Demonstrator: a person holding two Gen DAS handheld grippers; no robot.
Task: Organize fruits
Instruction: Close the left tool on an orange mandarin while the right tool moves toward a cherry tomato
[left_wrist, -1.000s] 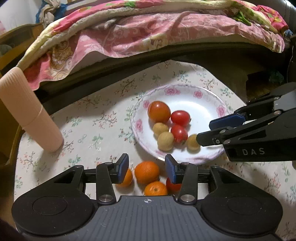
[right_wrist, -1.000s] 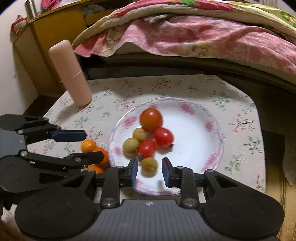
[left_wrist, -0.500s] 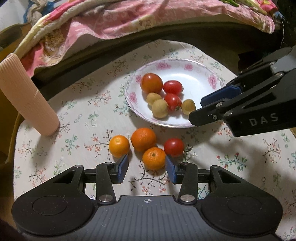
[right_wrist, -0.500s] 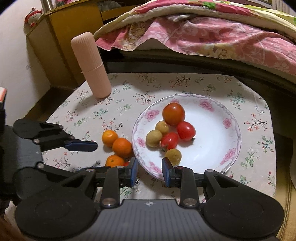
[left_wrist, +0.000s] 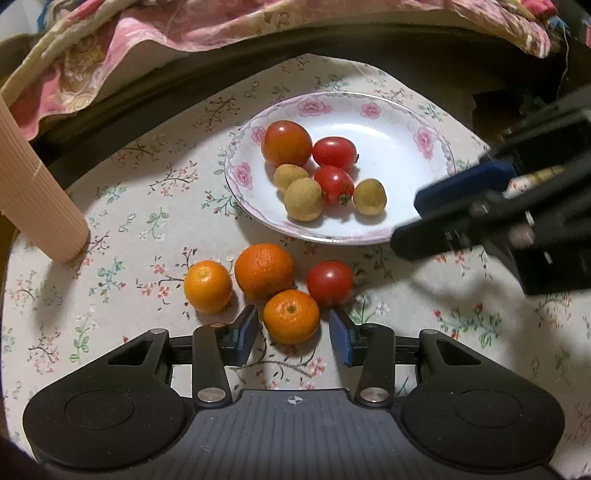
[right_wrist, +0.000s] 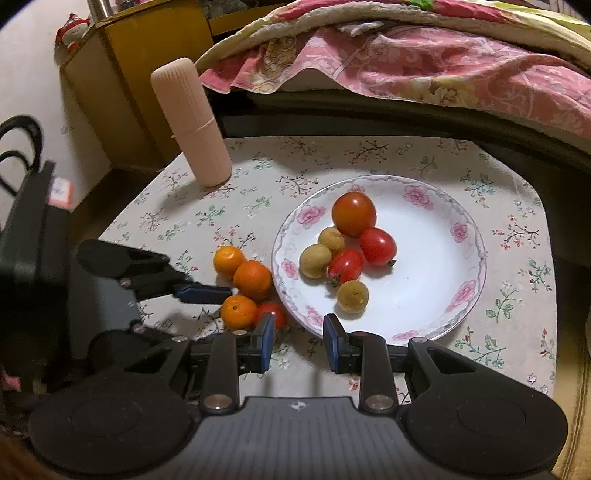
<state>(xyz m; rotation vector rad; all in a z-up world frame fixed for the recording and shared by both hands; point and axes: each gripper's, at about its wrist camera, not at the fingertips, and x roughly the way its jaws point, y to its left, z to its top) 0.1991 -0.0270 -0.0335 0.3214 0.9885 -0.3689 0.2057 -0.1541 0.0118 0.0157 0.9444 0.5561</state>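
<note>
Oranges (left_wrist: 291, 315), three beside a loose tomato (left_wrist: 330, 282), are seen at lower centre of the counter (left_wrist: 155, 206), below the plate (left_wrist: 424, 122). The left tool (left_wrist: 293, 334) is held open around the nearest; centring is advised before closing. The right tool (right_wrist: 298, 338) is open, empty; its blurred outline possibly hides the plate's rim.

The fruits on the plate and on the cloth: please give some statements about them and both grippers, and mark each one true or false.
1. The plate holds three tomatoes and three small tan fruits. True.
2. Three oranges lie on the plate. False: the oranges lie on the floral cloth, beside the plate.
3. One tomato lies on the cloth next to the oranges. True.
4. The left gripper is shut on an orange. False: its fingers are open and hold nothing; the nearest orange is just ahead.
5. The right gripper is open and empty. True.
</note>
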